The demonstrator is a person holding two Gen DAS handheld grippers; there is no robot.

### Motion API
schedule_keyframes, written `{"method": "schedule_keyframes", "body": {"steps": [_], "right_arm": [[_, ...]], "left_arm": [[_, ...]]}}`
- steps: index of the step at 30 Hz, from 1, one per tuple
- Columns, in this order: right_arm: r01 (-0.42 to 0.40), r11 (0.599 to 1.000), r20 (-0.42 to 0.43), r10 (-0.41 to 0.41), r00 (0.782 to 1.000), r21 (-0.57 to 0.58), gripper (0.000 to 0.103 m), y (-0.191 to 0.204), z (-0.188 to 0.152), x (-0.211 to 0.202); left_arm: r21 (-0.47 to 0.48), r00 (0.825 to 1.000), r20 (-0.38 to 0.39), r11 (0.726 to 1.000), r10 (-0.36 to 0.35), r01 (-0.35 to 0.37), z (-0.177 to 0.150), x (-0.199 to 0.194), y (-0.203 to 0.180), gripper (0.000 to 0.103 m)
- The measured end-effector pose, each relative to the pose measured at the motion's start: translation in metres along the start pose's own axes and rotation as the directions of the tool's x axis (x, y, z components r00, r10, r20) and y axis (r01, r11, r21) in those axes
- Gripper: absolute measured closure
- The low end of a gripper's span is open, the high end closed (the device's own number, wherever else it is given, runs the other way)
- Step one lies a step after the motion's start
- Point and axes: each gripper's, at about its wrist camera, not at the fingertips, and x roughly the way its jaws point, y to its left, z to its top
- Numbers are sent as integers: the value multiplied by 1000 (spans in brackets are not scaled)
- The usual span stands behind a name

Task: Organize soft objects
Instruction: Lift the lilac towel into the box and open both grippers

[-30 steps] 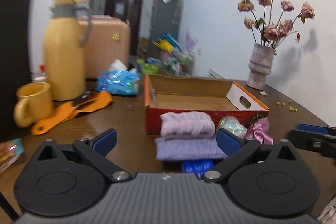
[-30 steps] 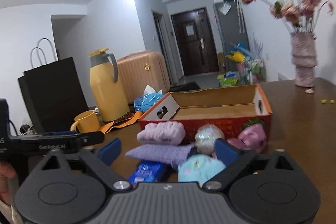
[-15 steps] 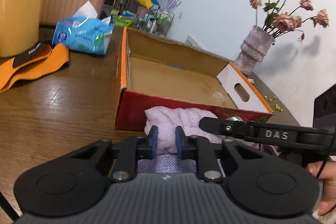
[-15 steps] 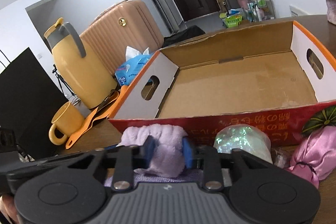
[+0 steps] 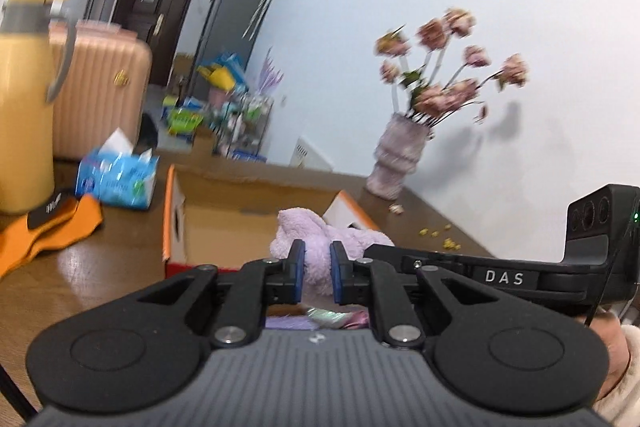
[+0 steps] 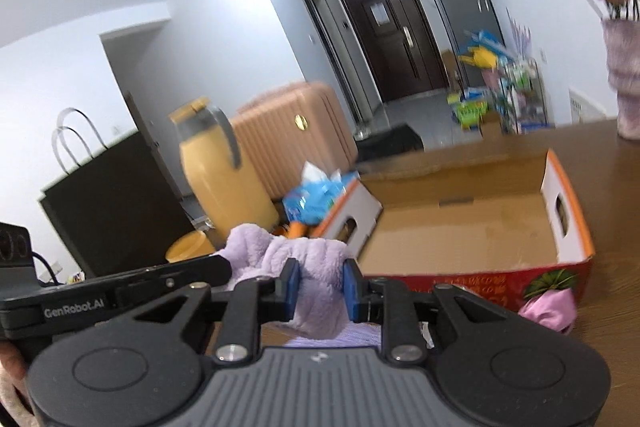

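A fluffy lilac cloth (image 5: 292,227) hangs lifted in front of the open cardboard box (image 5: 224,223), above its near wall. My left gripper (image 5: 317,255) is shut on one part of it, pads pressed into the pile. My right gripper (image 6: 319,269) grips the same lilac cloth (image 6: 276,247) from the other side; its jaws are closing, with the cloth bunched between the pads. The two grippers sit close together, side by side. The box (image 6: 460,227) holds nothing. A folded purple cloth (image 6: 354,337) lies below the grippers, mostly hidden.
A pink satin bundle (image 6: 548,311) lies against the box's red front. Left of the box stand a yellow flask (image 6: 224,179), a yellow mug (image 6: 190,249), a blue tissue pack (image 5: 116,179) and an orange strap (image 5: 52,227). A vase of flowers (image 5: 396,159) stands far right.
Both grippers went from wide open to shut on the lilac cloth, then rose with it off the stack. Both views now tilt higher.
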Motion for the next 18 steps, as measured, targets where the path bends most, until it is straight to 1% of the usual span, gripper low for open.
{"method": "schedule_keyframes", "body": {"steps": [2,5,7,9,11,14,16,18], "right_arm": [[0,1000,34,1,999,-13,81,8,6,-21],[0,1000,67,2,998,-28,81,13,18,-40],[-9,1000,77,10,997,-18,81,12,38,-45],[-13,1000,70,14,997,-14,81,8,59,-40],[1,1000,56,1,998,-29,81,2,85,-25],[39,998,10,-39,999,-53,81,-12,120,20],[62,996,-37,-64,997,-58,81,-26,137,60],[88,995,-94,-92,991,-48,81,-45,149,110]], "left_arm": [[14,1000,22,1000,-7,7,7,-10,-13,89],[28,999,42,999,-25,23,23,-17,-27,89],[28,999,40,999,-21,20,40,-12,-30,89],[23,999,33,1000,-15,14,61,0,-28,89],[25,1000,29,1000,-11,10,77,20,-20,89],[6,1000,-17,1000,24,-24,100,70,4,89],[5,996,-54,998,66,-66,107,112,25,89],[-19,989,-103,994,107,-109,110,153,50,89]]}}
